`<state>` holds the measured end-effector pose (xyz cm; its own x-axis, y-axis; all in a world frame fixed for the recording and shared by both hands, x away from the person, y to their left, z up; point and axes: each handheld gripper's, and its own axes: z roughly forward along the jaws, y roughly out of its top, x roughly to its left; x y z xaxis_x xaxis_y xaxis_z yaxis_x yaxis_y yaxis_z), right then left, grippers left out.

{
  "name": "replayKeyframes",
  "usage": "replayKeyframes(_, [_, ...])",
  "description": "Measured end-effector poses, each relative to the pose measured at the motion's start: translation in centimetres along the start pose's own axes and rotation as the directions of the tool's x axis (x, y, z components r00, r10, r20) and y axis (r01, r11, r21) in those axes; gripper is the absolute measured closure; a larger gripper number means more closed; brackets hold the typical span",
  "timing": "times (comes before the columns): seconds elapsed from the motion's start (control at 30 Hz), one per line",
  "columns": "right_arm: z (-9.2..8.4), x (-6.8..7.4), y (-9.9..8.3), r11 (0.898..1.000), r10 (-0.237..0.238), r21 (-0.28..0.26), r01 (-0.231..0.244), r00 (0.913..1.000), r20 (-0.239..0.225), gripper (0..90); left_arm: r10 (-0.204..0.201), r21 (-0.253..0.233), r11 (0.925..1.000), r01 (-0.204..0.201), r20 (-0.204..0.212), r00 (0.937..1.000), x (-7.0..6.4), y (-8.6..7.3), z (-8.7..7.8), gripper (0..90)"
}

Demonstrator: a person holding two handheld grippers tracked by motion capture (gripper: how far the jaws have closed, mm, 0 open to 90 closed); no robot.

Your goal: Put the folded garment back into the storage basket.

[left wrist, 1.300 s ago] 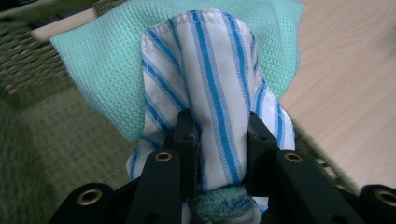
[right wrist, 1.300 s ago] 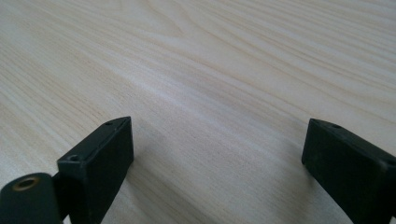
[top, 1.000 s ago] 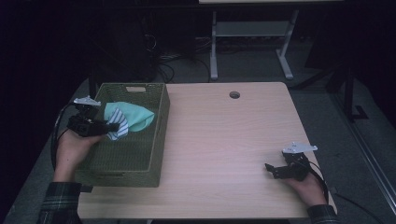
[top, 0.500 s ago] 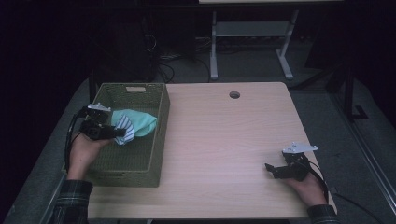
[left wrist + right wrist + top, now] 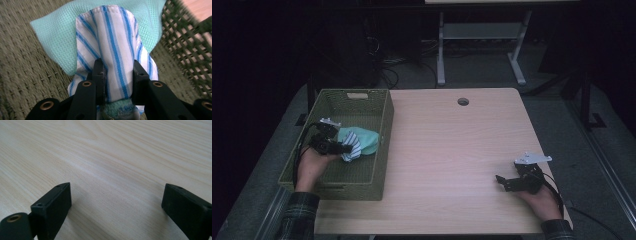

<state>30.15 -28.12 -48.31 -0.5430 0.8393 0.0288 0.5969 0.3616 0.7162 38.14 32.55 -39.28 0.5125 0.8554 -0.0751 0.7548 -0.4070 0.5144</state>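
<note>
One woven olive basket sits at the left end of the tabletop, and it holds two cloths: a mint-green waffle cloth and a white cloth with blue stripes, the striped one lying folded over the green one. The person's left hand reaches in over the basket's near left rim with the left hand-held gripper, whose black jaws are clamped narrowly on the striped cloth; in the left gripper view the striped cloth runs up between the two pads, with the green cloth spread behind it over the basket's woven floor and the open lattice wall close on the right. A cable loops from that gripper down past the wrist. Past the basket's right wall the middle of the pale wood top is bare, with one round cable hole near its far edge. At the near right corner the right hand rests on the wood with the right hand-held gripper, its grey plate on top; its jaws stand wide apart with nothing between them, just wood grain in the right gripper view. One metal stand rises from the dark floor behind the tabletop.
</note>
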Motion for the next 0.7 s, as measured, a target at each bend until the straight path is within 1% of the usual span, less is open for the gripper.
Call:
replayKeyframes(0.13, [0.0,0.0,0.0,1.000,0.000,0.000,0.000,1.0000,-0.001,8.7,0.015,0.047,0.9988,-0.014,-0.015,0.9998,-0.1,-0.1,0.7,69.0])
replayKeyframes(0.17, [0.0,0.0,0.0,1.000,0.001,-0.001,-0.001,1.0000,0.000,8.7,0.016,0.052,0.9985,-0.015,-0.016,0.9997,-0.1,-0.2,0.8,68.8])
replayKeyframes(0.27, [0.0,0.0,0.0,1.000,0.001,0.000,-0.001,1.0000,0.000,8.7,0.005,0.085,0.9964,-0.004,-0.016,0.9999,0.0,-0.3,1.4,67.6])
replayKeyframes(0.33, [0.0,0.0,0.0,1.000,0.001,0.000,-0.001,1.0000,-0.001,8.7,0.004,0.107,0.9943,-0.003,-0.010,0.9999,0.0,-0.4,1.6,66.4])
replayKeyframes(0.4, [0.0,0.0,0.0,1.000,0.002,0.000,-0.002,1.0000,0.000,8.7,-0.007,0.122,0.9924,0.008,-0.005,1.0000,0.1,-0.5,1.9,65.0])
replayKeyframes(0.47, [0.0,0.0,0.0,1.000,0.001,0.000,-0.001,1.0000,-0.001,8.7,-0.010,0.135,0.9908,0.010,0.000,0.9999,0.3,-0.6,2.1,63.0])
replayKeyframes(0.57, [0.0,0.0,0.0,1.000,0.001,0.000,-0.001,1.0000,0.000,8.7,-0.016,0.144,0.9895,0.017,-0.009,0.9998,0.3,-0.7,2.2,58.0])
replayKeyframes(0.7, [0.0,0.0,0.0,1.000,0.003,0.000,-0.003,1.0000,0.000,8.8,-0.031,0.147,0.9885,0.035,-0.027,0.9991,0.4,-0.7,2.3,44.3])
